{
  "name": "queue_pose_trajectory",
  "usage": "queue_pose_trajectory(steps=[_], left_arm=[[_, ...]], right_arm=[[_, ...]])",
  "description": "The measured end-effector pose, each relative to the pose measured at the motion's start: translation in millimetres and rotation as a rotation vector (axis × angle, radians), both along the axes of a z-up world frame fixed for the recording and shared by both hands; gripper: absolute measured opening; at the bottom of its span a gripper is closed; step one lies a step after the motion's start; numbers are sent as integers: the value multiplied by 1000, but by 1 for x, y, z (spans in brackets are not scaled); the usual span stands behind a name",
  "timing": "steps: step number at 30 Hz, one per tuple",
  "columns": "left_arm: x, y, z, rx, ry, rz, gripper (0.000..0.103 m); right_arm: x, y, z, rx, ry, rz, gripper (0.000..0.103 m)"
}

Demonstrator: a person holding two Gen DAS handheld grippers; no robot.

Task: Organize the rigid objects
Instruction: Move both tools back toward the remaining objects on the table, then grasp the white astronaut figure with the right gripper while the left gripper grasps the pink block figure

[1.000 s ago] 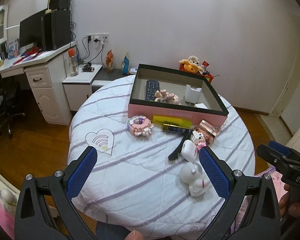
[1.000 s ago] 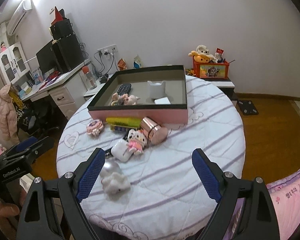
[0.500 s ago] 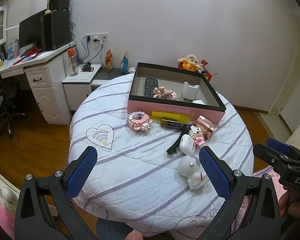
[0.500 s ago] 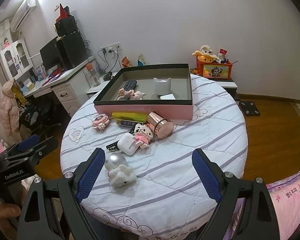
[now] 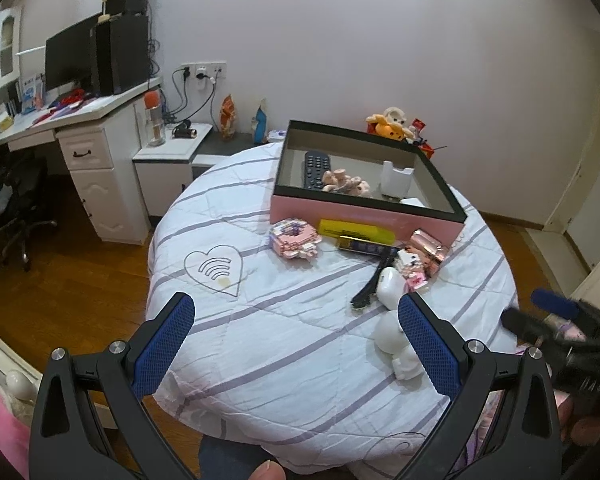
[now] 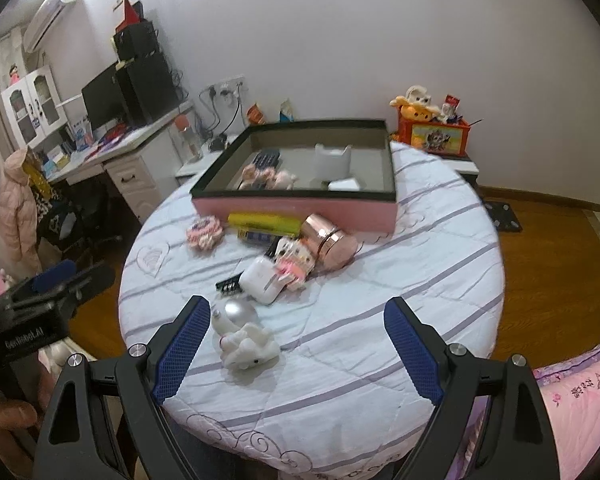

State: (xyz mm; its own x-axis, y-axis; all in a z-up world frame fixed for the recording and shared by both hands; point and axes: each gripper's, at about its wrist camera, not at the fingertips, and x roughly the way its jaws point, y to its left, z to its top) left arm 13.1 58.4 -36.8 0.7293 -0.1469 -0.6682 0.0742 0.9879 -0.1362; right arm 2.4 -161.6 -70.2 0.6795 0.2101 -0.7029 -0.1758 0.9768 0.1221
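My left gripper (image 5: pixel 296 344): spread wide, holding nothing.
My right gripper (image 6: pixel 296 344): spread wide, nothing inside.
Pink box (image 6: pixel 296 210): middle of frame.
White toy (image 6: pixel 248 344): lower left, near my finger.

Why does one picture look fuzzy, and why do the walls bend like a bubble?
Right wrist view: the pink box and the toys near it look smeared, which is motion blur, and a bright glare sits in the top left corner. Left wrist view: the box is sharp, but the right gripper at the edge is blurred. Both views: the fisheye lens curves the walls and darkens the corners.
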Motion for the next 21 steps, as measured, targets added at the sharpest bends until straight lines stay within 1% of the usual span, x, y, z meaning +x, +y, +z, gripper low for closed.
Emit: queue_pose_trajectory(steps=[6,14,16,17,18,19,20,21], left_arm=[[9,9,-10,2,25,22,103],[24,13,-27,6,65,29,103],[30,13,-31,9,77,29,103],[31,13,-33,10,81,29,103],[33,13,-35,11,85,29,103],[36,12,-37,12,91,29,103],[39,12,-38,13,96,28,103],[41,12,-40,14,100,27,103]], right_arm=[[12,28,-33,-30,76,80,90],[33,46,-66,-50,146,113,90],[36,47,-71,-53,154,119,88],[38,49,-75,-57,158,129,80],[39,49,-77,-60,164,135,66],[41,50,-80,-61,174,146,59],[42,51,-83,-66,180,155,56],[42,51,-84,-68,173,164,55]])
